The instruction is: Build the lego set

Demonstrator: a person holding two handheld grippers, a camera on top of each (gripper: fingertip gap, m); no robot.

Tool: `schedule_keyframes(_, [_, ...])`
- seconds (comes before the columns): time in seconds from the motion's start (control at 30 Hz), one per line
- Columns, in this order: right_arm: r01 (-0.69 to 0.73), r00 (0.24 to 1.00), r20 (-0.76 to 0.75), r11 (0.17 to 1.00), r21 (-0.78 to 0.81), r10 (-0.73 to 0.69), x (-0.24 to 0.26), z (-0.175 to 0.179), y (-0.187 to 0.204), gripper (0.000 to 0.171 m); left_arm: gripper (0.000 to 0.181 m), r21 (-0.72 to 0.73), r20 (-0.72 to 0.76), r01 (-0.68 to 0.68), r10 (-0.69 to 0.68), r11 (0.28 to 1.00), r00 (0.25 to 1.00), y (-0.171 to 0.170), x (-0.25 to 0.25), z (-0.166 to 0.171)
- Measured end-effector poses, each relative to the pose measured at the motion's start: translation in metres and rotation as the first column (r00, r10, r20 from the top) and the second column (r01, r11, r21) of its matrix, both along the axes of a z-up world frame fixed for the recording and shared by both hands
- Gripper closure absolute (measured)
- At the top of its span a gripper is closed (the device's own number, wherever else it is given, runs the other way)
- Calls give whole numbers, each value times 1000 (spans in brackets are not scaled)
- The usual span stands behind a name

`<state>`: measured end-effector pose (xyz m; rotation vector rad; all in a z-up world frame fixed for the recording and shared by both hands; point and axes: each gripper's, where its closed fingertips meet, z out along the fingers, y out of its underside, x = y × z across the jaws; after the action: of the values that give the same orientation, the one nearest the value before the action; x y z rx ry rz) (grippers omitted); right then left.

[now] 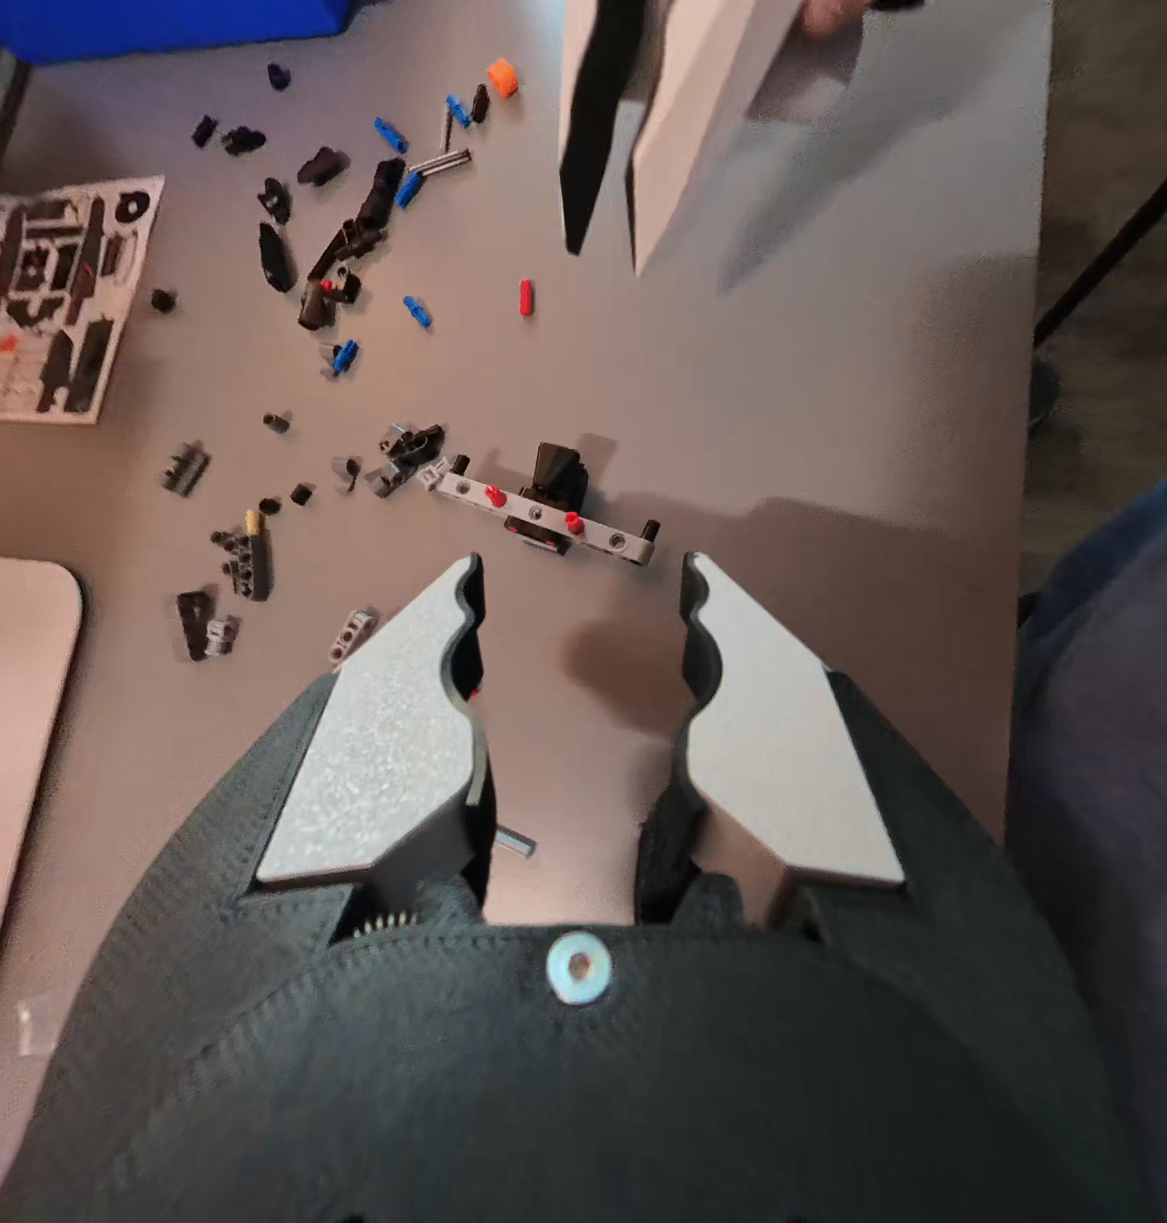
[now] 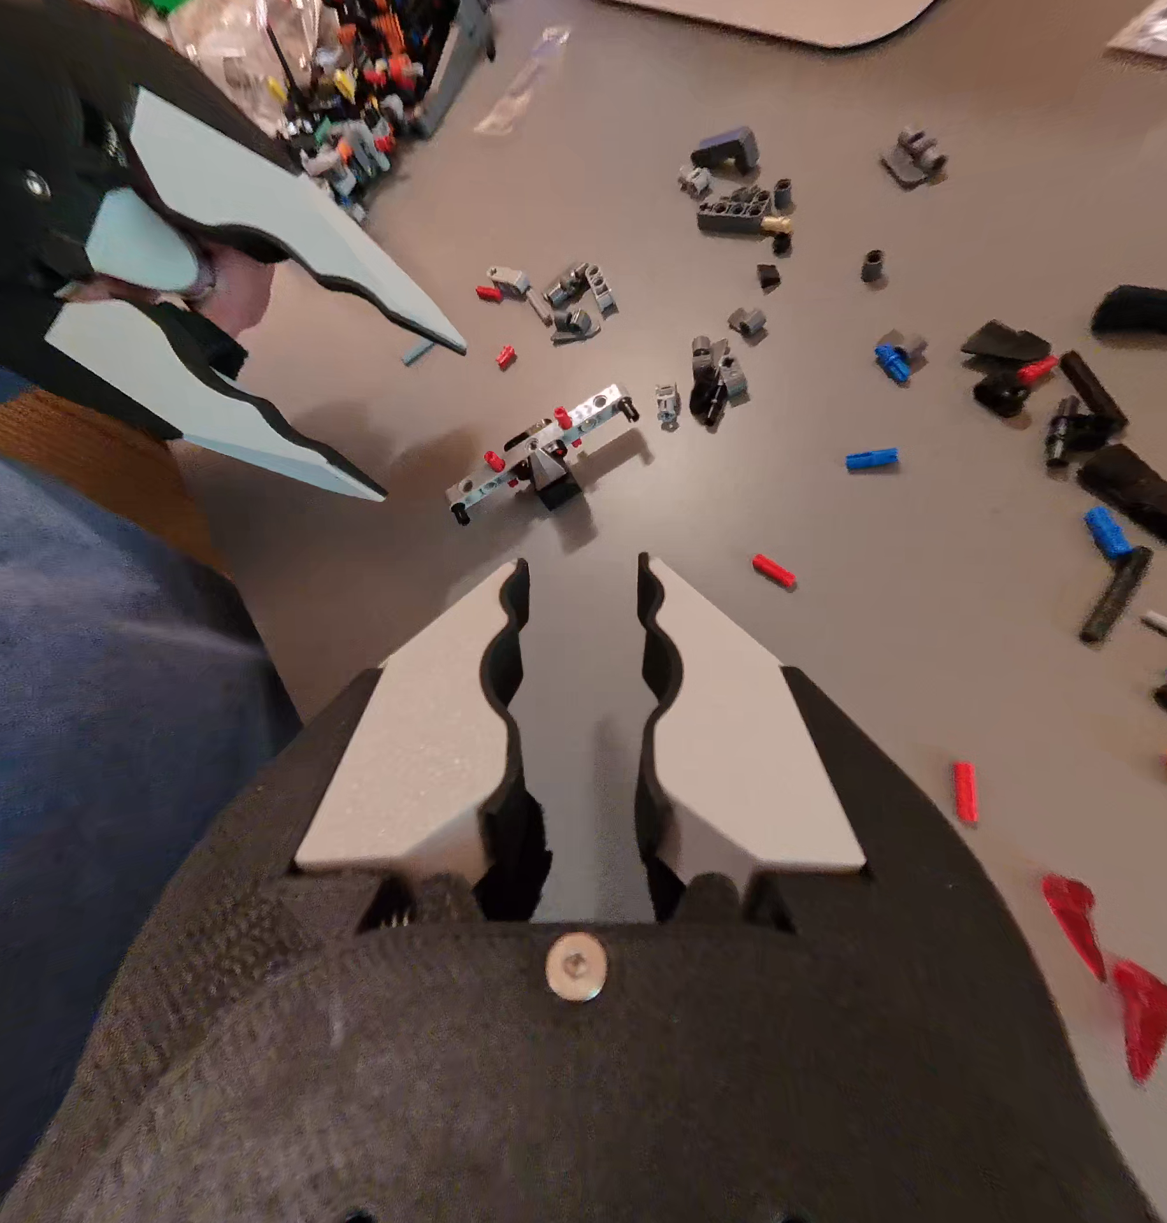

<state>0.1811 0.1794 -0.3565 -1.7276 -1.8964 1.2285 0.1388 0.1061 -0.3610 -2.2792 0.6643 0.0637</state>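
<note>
Just above the tabletop (image 1: 832, 463), near its front edge, left gripper (image 1: 582, 562) hangs with jaws spread wide, nothing between them. Right gripper (image 2: 581, 562) hovers likewise, jaws parted, empty. Just beyond both sets of tips lies the partial assembly (image 1: 544, 513) (image 2: 541, 453): a light grey beam carrying red pins, black pins at its ends, a black block at mid-span; neither gripper touches it. Farther in, loose pieces scatter over the surface: red pin (image 1: 525, 297), blue pins (image 1: 417, 311), black parts (image 1: 342, 251). Sticker sheet (image 1: 51, 298) sits toward the left edge.
</note>
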Motion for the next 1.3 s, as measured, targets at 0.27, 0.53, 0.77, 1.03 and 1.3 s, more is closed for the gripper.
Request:
schedule_keyframes(0.27, [124, 992, 6, 965, 233, -128, -24, -7, 61, 142, 117, -38, 111, -106, 109, 994, 988, 14, -3, -1])
schedule_keyframes(0.53, [113, 984, 83, 906, 409, -160, -46, -32, 144, 147, 122, -34, 115, -137, 139, 990, 984, 15, -6, -2])
schedule_keyframes(0.77, [52, 986, 135, 946, 319, -100, -57, -46, 150, 158, 124, -10, 134, -177, 177, 984, 975, 21, -14, 5])
schedule_keyframes(1.03, [34, 993, 101, 982, 186, -54, -56, -34, 142, 164, 129, 42, 129, -184, 177, 982, 976, 44, -16, 18])
schedule_keyframes(1.3, [22, 999, -28, 999, -28, -23, -51, 15, 114, 165, 130, 90, 111, -174, 164, 981, 980, 73, -18, 29])
